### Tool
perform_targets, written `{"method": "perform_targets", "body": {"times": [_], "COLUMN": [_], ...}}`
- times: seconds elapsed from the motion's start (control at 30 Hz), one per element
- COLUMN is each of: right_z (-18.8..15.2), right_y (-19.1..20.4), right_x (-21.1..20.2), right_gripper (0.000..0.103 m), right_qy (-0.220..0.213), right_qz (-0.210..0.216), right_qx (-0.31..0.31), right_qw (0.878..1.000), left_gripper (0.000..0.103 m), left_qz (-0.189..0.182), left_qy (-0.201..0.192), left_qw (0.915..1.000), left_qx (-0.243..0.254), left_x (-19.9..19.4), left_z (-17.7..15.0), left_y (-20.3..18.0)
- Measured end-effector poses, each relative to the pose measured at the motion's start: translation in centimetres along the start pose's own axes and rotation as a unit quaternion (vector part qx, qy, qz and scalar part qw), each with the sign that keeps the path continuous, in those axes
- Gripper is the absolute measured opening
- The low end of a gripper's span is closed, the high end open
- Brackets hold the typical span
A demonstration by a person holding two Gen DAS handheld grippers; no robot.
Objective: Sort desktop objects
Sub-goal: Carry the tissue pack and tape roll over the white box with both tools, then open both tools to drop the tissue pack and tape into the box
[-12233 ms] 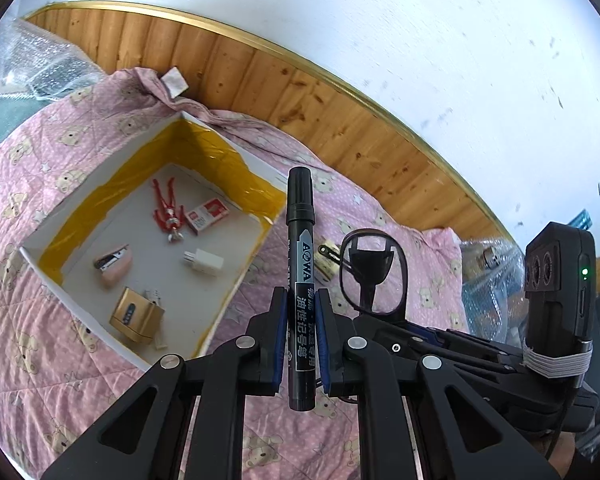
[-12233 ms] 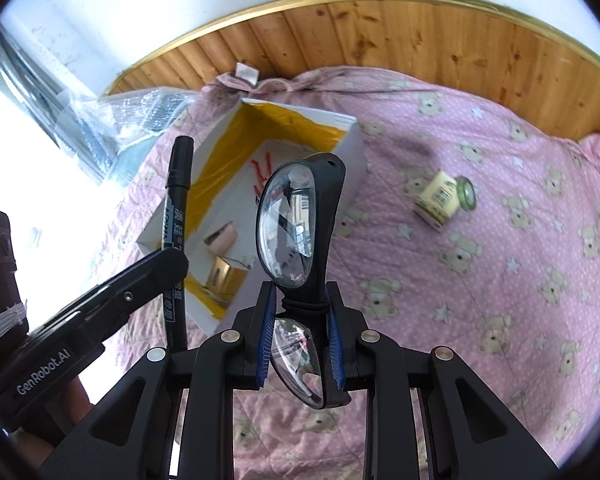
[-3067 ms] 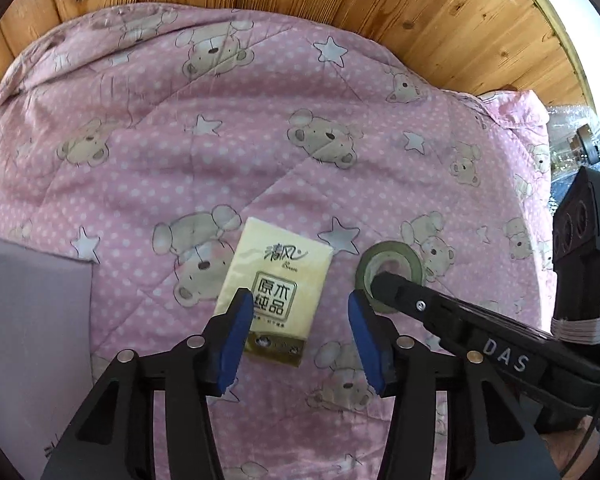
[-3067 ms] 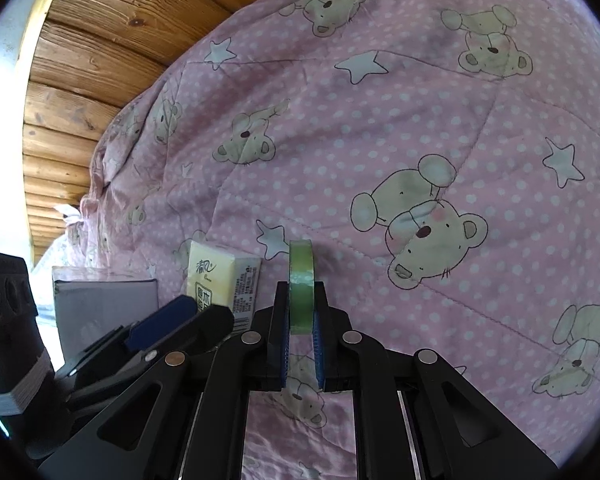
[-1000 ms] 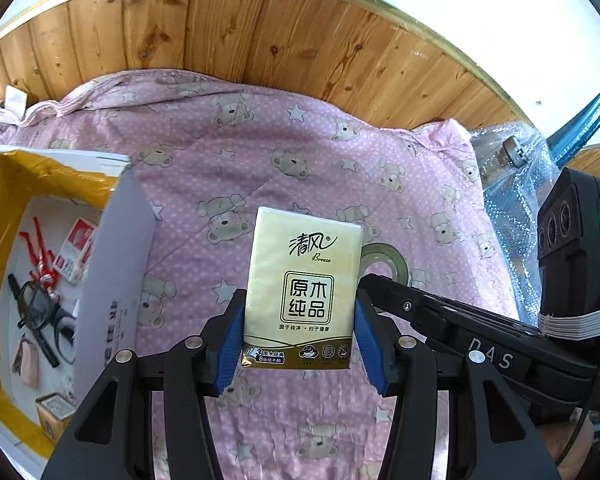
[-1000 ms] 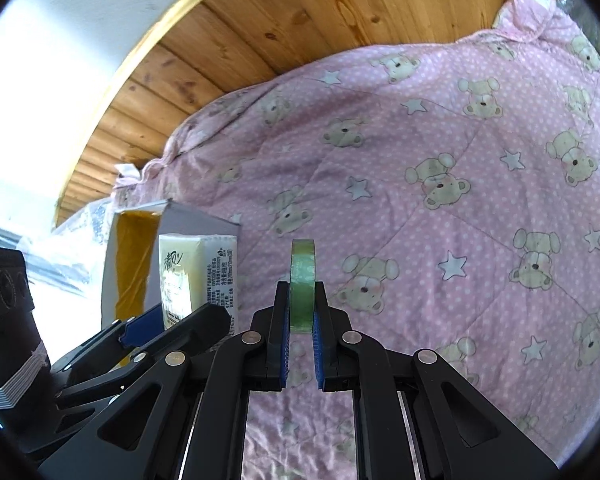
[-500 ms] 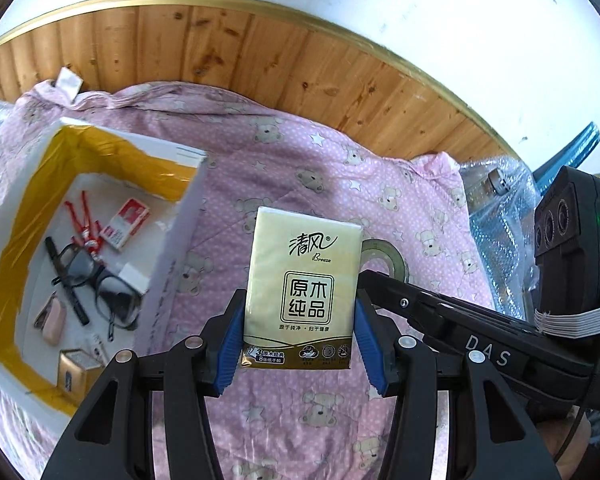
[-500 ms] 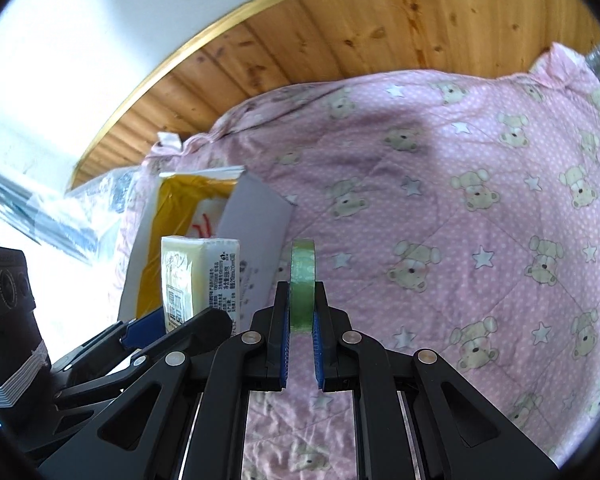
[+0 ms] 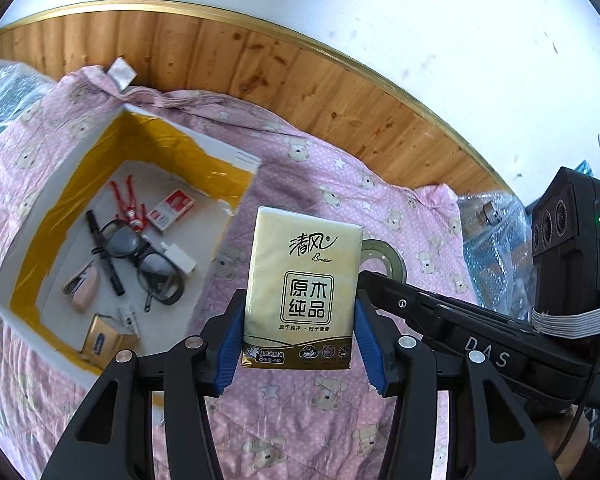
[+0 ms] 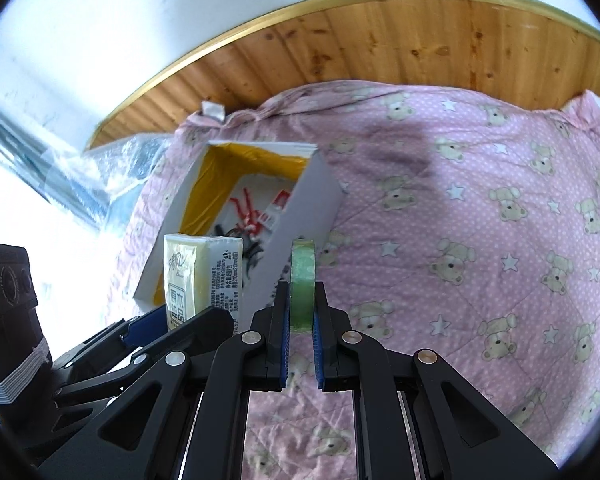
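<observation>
Up above the pink quilt (image 9: pixel 308 184), the left gripper (image 9: pixel 300 336) pinches a tissue pack (image 9: pixel 304 288); the right gripper (image 10: pixel 300 340) clamps a green tape roll (image 10: pixel 302 284), both beside the white box (image 9: pixel 236 156).

From my right wrist cam, the tissue pack (image 10: pixel 198 276) and the box (image 10: pixel 312 208) near wall hide most of the box contents; only red bits and a black blur show. Left cam: tissue pack (image 9: pixel 304 288) covers the left half of the tape roll (image 9: pixel 384 258). Small gold item (image 9: pixel 100 338) in the box's near corner: can't identify. Small print on the pack's bottom edge unreadable.
</observation>
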State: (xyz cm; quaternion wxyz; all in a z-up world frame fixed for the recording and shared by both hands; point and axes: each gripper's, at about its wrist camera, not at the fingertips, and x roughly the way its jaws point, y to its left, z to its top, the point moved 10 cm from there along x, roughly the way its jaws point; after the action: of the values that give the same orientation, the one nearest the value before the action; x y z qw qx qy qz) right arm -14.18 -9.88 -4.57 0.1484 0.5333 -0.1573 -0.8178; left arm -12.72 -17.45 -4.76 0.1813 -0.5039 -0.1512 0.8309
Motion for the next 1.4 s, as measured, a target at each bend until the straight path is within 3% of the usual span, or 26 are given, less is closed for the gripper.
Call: {"method": "perform_targets", "body": {"times": [0.37,0.63,1.13,1.4], "right_z": [-0.4,1.5,4.1,5.2], "right_y": [6.0,9.0,9.1,8.0], "right_x": [2.5,4.5,9.7,12.2], "right_gripper": [0.010,0.010,0.010,0.011], "right_qy": [0.028,0.036,0.063,0.071], "right_qz": [0.017,0.023,0.018,0.009], "right_qx": [-0.063,-0.090,-0.091,-0.090], "right_qw": [0.997,0.995,0.994,0.993], "left_gripper": [0.052,0.052,0.052,0.053], "left_qz": [0.014,0.027,0.042,0.045], "left_qy": [-0.035,-0.048,-0.046,-0.035], "left_qw": [0.9975,0.9947,0.9911,0.9933], "left_qx": [-0.060,-0.087,-0.118,-0.101], "left_x": [-3.8,-4.2,-0.7,3.1], "left_z": [0.6,2.3,7.5,10.8], "left_y": [5.7,9.1,14.3,14.8]}}
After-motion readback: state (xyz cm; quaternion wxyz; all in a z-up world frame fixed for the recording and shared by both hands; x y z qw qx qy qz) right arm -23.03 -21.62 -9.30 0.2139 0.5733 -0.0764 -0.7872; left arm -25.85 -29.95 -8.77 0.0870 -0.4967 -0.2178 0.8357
